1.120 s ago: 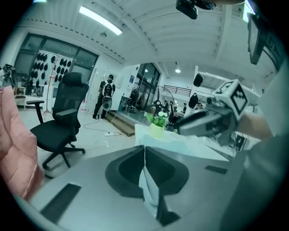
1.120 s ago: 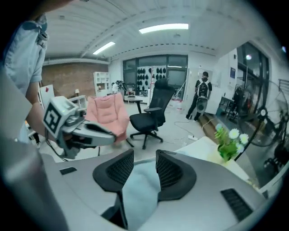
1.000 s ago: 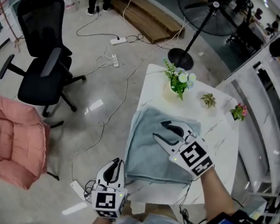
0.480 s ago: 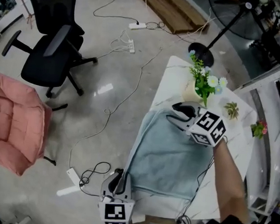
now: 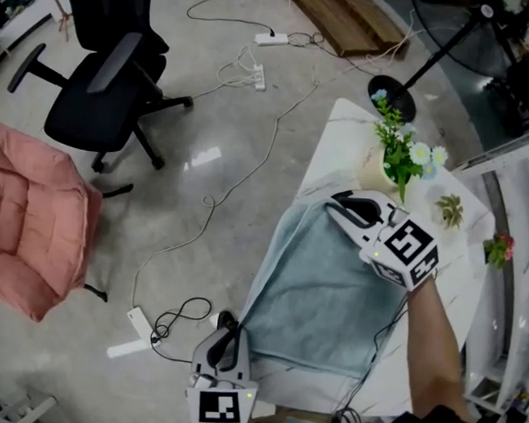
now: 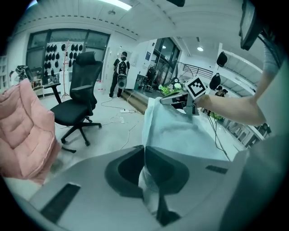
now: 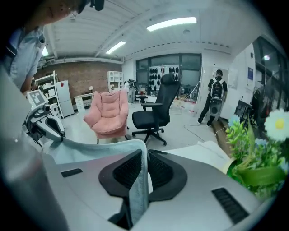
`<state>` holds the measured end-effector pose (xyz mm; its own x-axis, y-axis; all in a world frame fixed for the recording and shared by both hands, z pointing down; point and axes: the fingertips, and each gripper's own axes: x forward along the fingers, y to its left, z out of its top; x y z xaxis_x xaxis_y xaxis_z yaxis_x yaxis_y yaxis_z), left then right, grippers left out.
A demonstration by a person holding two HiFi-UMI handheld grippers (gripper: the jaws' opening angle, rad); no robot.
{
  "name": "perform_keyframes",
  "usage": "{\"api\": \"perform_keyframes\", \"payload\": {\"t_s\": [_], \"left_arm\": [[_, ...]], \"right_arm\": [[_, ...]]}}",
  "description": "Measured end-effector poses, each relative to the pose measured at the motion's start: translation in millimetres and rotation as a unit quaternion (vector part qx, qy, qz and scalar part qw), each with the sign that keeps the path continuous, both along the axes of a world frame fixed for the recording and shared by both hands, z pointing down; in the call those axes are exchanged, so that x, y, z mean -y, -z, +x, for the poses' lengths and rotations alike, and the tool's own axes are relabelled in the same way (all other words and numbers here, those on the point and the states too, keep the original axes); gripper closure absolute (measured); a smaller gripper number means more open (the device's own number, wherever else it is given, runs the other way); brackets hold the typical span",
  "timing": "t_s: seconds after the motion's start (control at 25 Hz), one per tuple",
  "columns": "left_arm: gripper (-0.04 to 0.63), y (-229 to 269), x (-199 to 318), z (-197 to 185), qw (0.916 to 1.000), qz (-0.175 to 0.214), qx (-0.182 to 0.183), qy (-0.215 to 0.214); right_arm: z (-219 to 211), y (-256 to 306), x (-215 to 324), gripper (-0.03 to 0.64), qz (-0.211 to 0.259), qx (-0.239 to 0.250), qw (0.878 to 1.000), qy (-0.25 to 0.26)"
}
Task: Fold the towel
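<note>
A light blue towel point(image 5: 330, 302) lies spread on the white marble table point(image 5: 338, 148). My left gripper point(image 5: 228, 326) is at the towel's near left corner. In the left gripper view its jaws point(image 6: 145, 158) have just been closing and pinch a fold of towel point(image 6: 171, 131). My right gripper point(image 5: 340, 207) is at the far left corner. Its jaws point(image 7: 145, 158) have also just been closing, and the towel's edge point(image 7: 137, 189) is pressed between the ribbed pads. Between the two grippers the cloth sags.
A pot of flowers point(image 5: 398, 157), a small succulent point(image 5: 449, 210) and a pink-flowered plant point(image 5: 497, 247) stand at the table's far end. On the floor to the left are a black office chair point(image 5: 102, 75), a pink chair point(image 5: 21, 232), cables and a power strip point(image 5: 137, 328).
The right gripper went from over the towel's middle to its far left corner and closed on the edge. The left gripper sank to the near corner and closed on the cloth.
</note>
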<state>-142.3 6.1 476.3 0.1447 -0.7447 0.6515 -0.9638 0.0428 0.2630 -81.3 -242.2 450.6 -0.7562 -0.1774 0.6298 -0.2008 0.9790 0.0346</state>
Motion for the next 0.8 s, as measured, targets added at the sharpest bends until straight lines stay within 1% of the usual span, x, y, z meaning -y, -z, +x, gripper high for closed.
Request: {"api": "perform_keyframes", "payload": {"t_s": [0.12,0.24,0.36,0.44,0.52,0.68,0.8], "left_arm": [[0.577,11,-5,-2,0.9999,-0.001,-0.010,0.007],[0.577,19,-10,-1,0.9998,0.000,-0.018,0.007],[0.577,16,-14,0,0.9996,-0.002,-0.025,0.008],[0.577,10,-18,-3,0.9994,-0.009,-0.029,0.014],[0.577,1,-22,-4,0.9994,-0.019,-0.024,0.014],[0.577,-23,-26,-6,0.9990,-0.046,0.001,-0.003],[0.575,-29,-24,-7,0.9982,-0.055,0.019,-0.016]], "right_arm": [[-10,14,-3,0.556,0.027,-0.007,1.000,0.010],[-15,20,-1,0.543,0.047,0.002,0.999,0.011],[-17,28,-2,0.543,0.080,0.008,0.997,0.007],[-22,27,-7,0.545,0.090,0.003,0.996,0.009],[-29,17,-8,0.545,0.090,-0.011,0.996,0.015],[-42,-18,-6,0.532,0.088,-0.049,0.995,0.021],[-44,-44,-1,0.518,0.086,-0.077,0.993,0.012]]}}
